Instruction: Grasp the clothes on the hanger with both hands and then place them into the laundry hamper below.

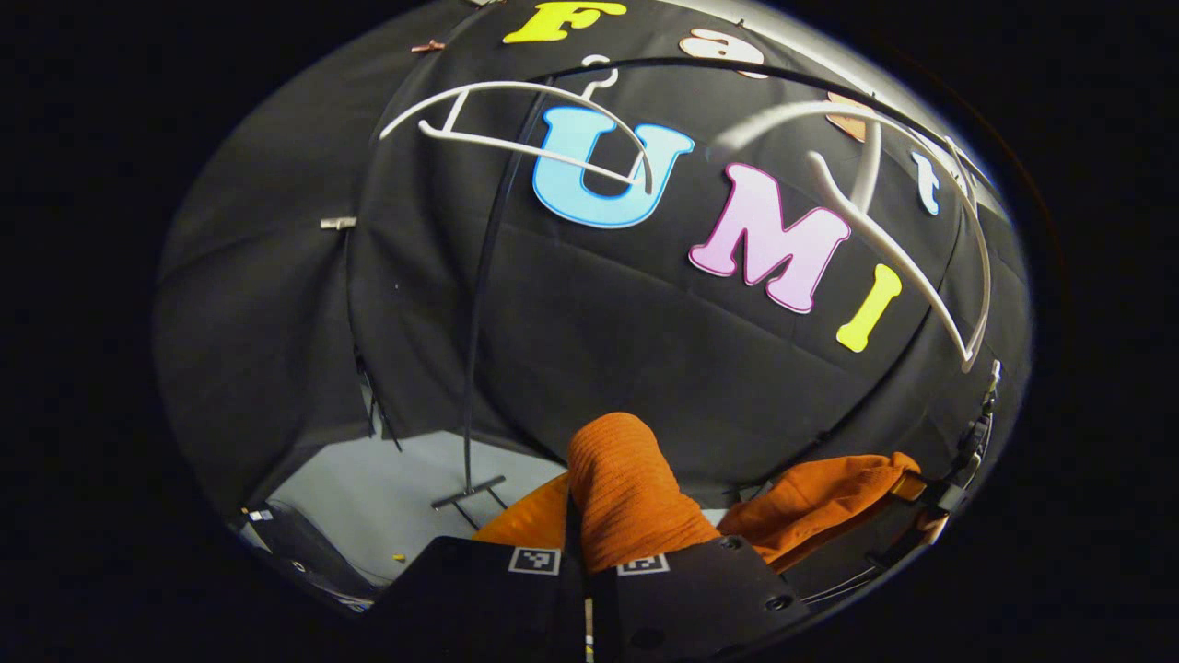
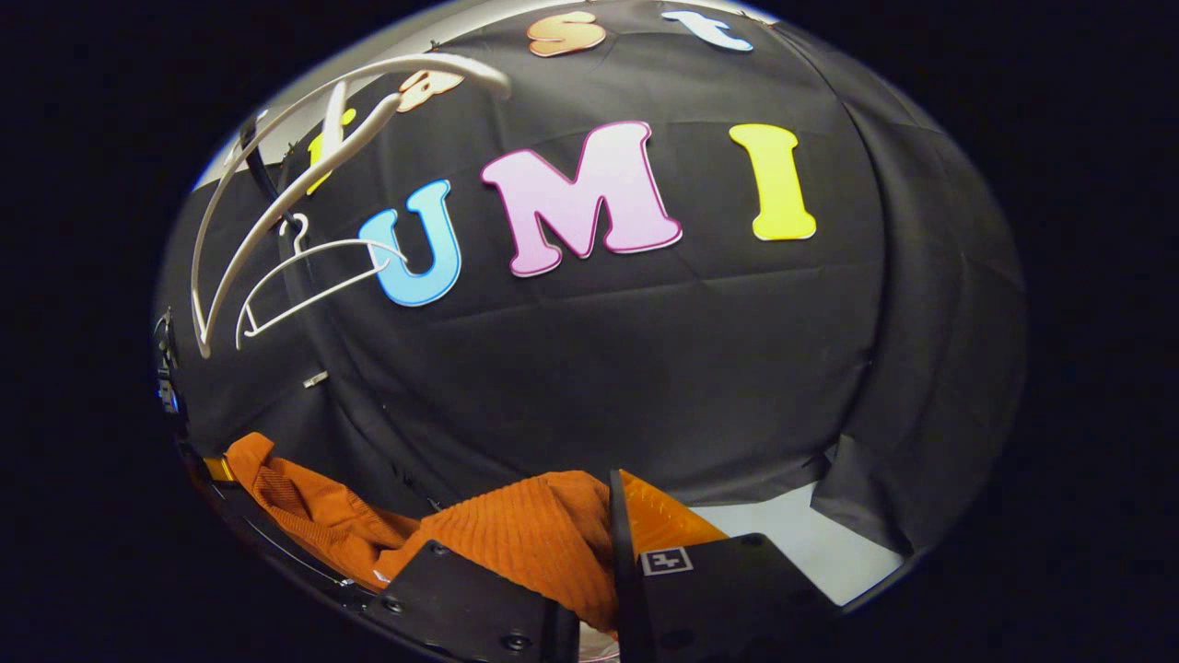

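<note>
Black cloth drapes the booth behind everything, and a pale floor (image 1: 368, 488) shows below its hem. Taking the orange ribbed knit garment (image 1: 626, 493) as the landmark: in the left gripper view, a thin black stand pole (image 1: 479, 350) rises to its left, and an empty white plastic hanger (image 1: 525, 138) hangs high above it, with a second, blurred white hanger (image 1: 903, 230) above and to its right. A fold of the garment stands up directly between the fingers of the left gripper (image 1: 587, 562), which are closed narrowly on it; the rest of the cloth stretches away to the right toward the other gripper at the view's edge.

In the right gripper view, both white hangers (image 2: 304, 267) hang above and left of the garment (image 2: 516, 534). The cloth runs in from the lower left and bunches between the fingers of the right gripper (image 2: 608, 589), pinched tightly.
</note>
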`<control>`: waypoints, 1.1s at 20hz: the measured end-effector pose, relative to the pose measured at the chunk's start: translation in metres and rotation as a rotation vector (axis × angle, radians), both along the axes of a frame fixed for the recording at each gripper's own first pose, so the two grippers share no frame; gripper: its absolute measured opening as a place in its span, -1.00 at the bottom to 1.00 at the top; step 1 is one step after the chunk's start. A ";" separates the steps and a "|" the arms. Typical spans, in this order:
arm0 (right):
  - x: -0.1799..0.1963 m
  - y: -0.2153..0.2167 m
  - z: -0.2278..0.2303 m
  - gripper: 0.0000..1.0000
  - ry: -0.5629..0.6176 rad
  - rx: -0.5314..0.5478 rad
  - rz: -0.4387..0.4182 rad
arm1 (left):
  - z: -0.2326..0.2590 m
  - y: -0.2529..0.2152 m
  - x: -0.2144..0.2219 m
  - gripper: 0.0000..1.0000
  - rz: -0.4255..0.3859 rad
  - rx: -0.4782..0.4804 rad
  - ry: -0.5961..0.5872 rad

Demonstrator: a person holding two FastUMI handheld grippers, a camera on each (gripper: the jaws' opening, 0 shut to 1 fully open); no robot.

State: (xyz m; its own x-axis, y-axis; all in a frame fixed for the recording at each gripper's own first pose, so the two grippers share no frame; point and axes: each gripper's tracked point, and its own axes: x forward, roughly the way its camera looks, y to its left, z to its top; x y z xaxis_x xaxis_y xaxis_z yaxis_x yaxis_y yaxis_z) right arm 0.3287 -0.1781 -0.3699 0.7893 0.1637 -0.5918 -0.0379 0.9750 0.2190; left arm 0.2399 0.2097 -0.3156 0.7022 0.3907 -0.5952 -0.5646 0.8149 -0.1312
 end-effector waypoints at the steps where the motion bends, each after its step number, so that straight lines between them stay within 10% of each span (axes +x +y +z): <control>1: -0.007 0.006 -0.005 -0.50 0.018 0.004 0.010 | -0.008 -0.007 -0.002 -0.81 -0.007 -0.006 0.013; 14: -0.072 0.120 -0.024 -0.50 0.191 0.211 0.176 | -0.063 -0.086 0.011 -0.81 -0.170 -0.094 0.145; 22: -0.101 0.150 -0.033 -0.48 0.266 0.156 0.313 | -0.086 -0.120 0.017 -0.75 -0.279 -0.089 0.259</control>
